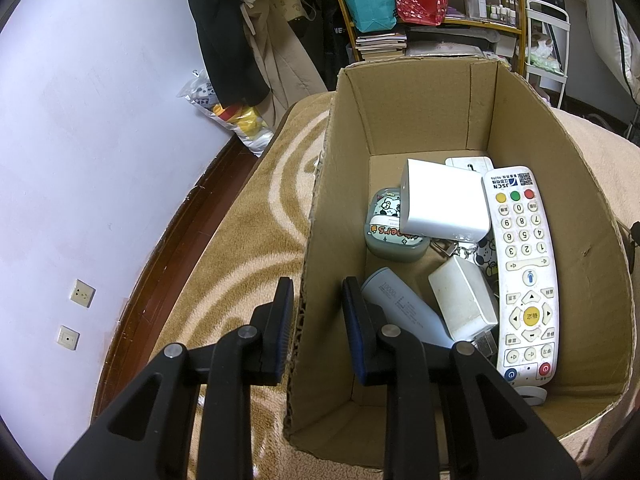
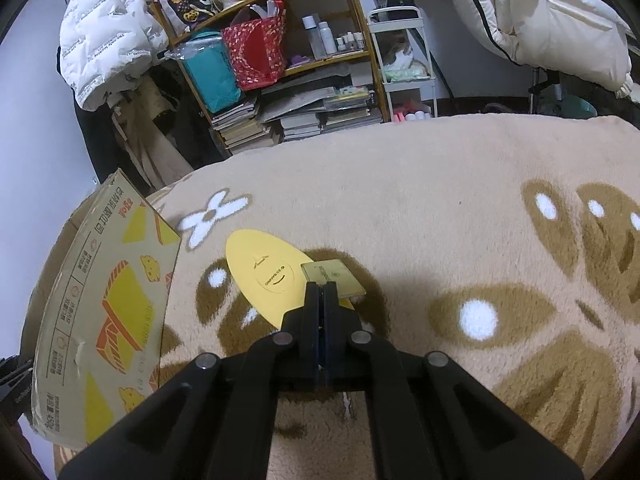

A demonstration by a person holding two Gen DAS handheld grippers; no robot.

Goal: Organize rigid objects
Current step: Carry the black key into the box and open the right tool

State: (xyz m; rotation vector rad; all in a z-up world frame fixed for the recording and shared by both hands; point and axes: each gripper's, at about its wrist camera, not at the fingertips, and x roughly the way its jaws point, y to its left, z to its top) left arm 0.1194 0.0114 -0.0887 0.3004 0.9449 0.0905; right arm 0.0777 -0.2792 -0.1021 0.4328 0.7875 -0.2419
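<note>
Lying flat on the blanket, yellow oval card, printed.

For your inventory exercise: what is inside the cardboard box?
Inside the cardboard box: a remote, two white chargers, a power bank, a cartoon case. Items beneath them are hidden.

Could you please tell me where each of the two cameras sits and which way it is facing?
Left wrist: behind the left gripper, looking down into the cardboard box; its open fingers straddle the box wall.
Right wrist: behind the right gripper, looking across the blanket; its fingers are shut on a small square card over a yellow oval.
Shared: box, blanket, shelf.
</note>
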